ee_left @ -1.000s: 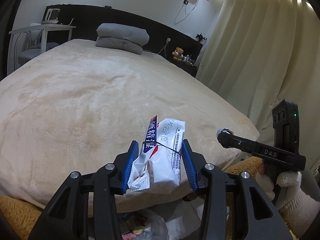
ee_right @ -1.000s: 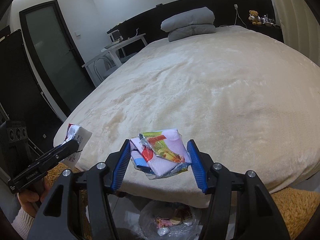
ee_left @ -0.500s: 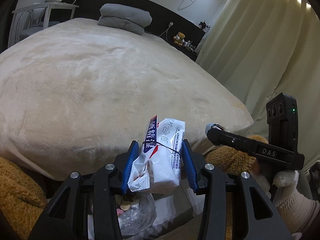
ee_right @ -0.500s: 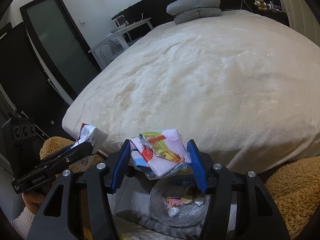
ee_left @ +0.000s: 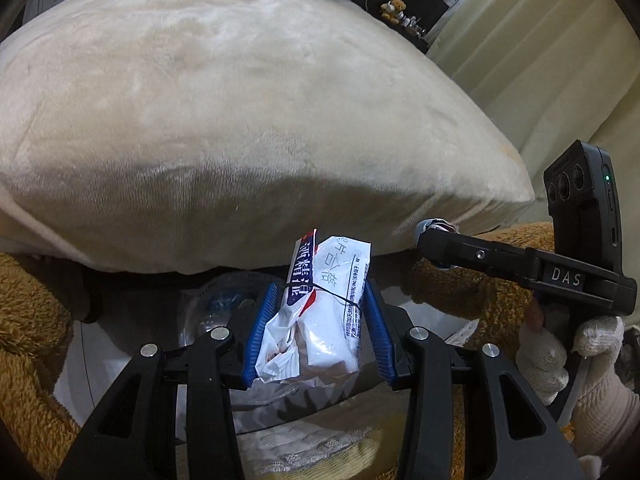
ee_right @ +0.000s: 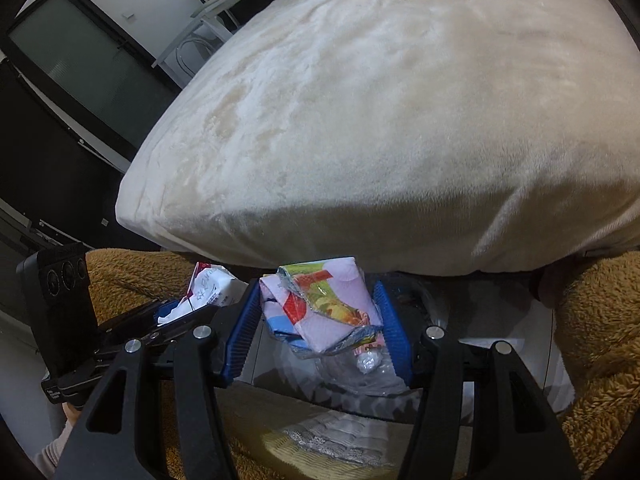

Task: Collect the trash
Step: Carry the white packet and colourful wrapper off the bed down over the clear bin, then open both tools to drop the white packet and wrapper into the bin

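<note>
My left gripper (ee_left: 320,296) is shut on a crumpled white wrapper (ee_left: 324,312) with blue and red print. It hangs over a bin lined with a clear plastic bag (ee_left: 208,312) that holds other scraps, just below the bed's foot edge. My right gripper (ee_right: 316,300) is shut on a folded colourful pink wrapper (ee_right: 320,304), above the same bag (ee_right: 360,376). In the left wrist view the right gripper (ee_left: 434,236) shows from the side at the right, held by a white-gloved hand (ee_left: 552,356). The left gripper (ee_right: 188,312) with its white wrapper (ee_right: 210,286) shows at the left of the right wrist view.
A big bed under a cream plush blanket (ee_left: 240,112) fills the space ahead. Brown fluffy fabric (ee_right: 592,320) flanks the bin on both sides. Cream curtains (ee_left: 540,40) hang at the right, a dark door (ee_right: 80,72) and a white desk (ee_right: 224,4) stand at the left.
Both grippers have sunk and tipped downward, from over the bed edge to above the bin. The bin bag now fills more of the view. Each still holds its wrapper.
</note>
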Demonstrator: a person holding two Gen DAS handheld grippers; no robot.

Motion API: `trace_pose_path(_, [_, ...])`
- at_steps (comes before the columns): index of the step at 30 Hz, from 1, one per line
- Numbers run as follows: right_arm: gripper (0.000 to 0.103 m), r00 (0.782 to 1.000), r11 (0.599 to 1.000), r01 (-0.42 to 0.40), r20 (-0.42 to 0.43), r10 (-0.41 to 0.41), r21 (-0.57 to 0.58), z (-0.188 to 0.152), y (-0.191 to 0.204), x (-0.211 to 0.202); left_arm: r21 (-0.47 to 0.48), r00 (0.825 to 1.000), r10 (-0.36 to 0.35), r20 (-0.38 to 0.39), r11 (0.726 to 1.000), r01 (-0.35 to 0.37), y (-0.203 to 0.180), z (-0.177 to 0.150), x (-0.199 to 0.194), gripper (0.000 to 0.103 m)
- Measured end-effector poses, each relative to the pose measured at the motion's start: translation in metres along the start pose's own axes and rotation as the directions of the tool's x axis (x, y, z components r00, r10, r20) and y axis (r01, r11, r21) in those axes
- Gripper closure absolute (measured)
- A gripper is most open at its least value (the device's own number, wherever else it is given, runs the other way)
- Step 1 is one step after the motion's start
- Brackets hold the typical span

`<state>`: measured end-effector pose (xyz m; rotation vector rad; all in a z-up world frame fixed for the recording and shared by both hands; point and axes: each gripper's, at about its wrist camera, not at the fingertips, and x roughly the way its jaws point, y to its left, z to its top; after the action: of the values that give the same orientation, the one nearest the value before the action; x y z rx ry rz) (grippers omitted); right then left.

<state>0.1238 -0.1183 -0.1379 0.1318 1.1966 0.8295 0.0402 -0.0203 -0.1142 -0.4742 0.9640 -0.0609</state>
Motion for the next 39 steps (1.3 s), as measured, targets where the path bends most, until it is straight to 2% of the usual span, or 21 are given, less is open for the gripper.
trace_pose_path(6, [0.046,0.994,0.997,0.025,-0.112,-0.017,0.076,-0.001,-0.015,0.028,-0.049,0.994,0.018,-0.108,0.999,-0.024,0.014,-0.005,0.021,0.060])
trace_pose_path(11, [0.046,0.983,0.992,0.045,-0.184,-0.022,0.122,-0.001,-0.023,0.048,-0.085,0.979,0.022,-0.204,0.996,-0.040,0.023,-0.011,0.041,0.060])
trace_pose_path(17, [0.045,0.975,0.988,0.047,-0.223,-0.013,0.150,-0.002,-0.025,0.058,-0.103,0.961,0.029,-0.276,0.993,-0.060,0.026,-0.016,0.055,0.059])
trace_pose_path(19, [0.043,0.975,0.987,0.039,-0.221,-0.004,0.154,-0.002,-0.025,0.058,-0.103,0.956,0.026,-0.292,0.993,-0.058,0.024,-0.016,0.057,0.052])
trace_pose_path(20, [0.039,0.975,0.987,0.032,-0.222,0.004,0.159,-0.003,-0.025,0.059,-0.095,0.953,0.037,-0.300,0.993,-0.068,0.022,-0.015,0.058,0.040])
trace_pose_path(21, [0.031,0.976,0.986,0.031,-0.217,0.006,0.164,-0.002,-0.027,0.058,-0.085,0.954,0.062,-0.293,0.992,-0.091,0.020,-0.014,0.057,0.034])
trace_pose_path(22, [0.030,0.977,0.985,0.038,-0.213,-0.002,0.166,-0.002,-0.028,0.057,-0.076,0.955,0.079,-0.285,0.992,-0.105,0.019,-0.014,0.055,0.033])
trace_pose_path(26, [0.030,0.979,0.982,0.040,-0.202,-0.001,0.187,0.000,-0.032,0.052,-0.096,0.961,0.067,-0.270,0.991,-0.096,0.022,-0.013,0.050,0.033])
trace_pose_path(31, [0.030,0.986,0.987,0.044,-0.167,-0.018,0.153,0.001,-0.027,0.044,-0.111,0.968,0.064,-0.241,0.989,-0.093,0.027,-0.007,0.044,0.033])
trace_pose_path(39, [0.030,0.999,0.997,0.018,-0.028,-0.016,0.074,0.007,-0.016,0.018,-0.077,0.992,0.049,-0.118,0.995,-0.059,0.020,0.005,0.020,0.033])
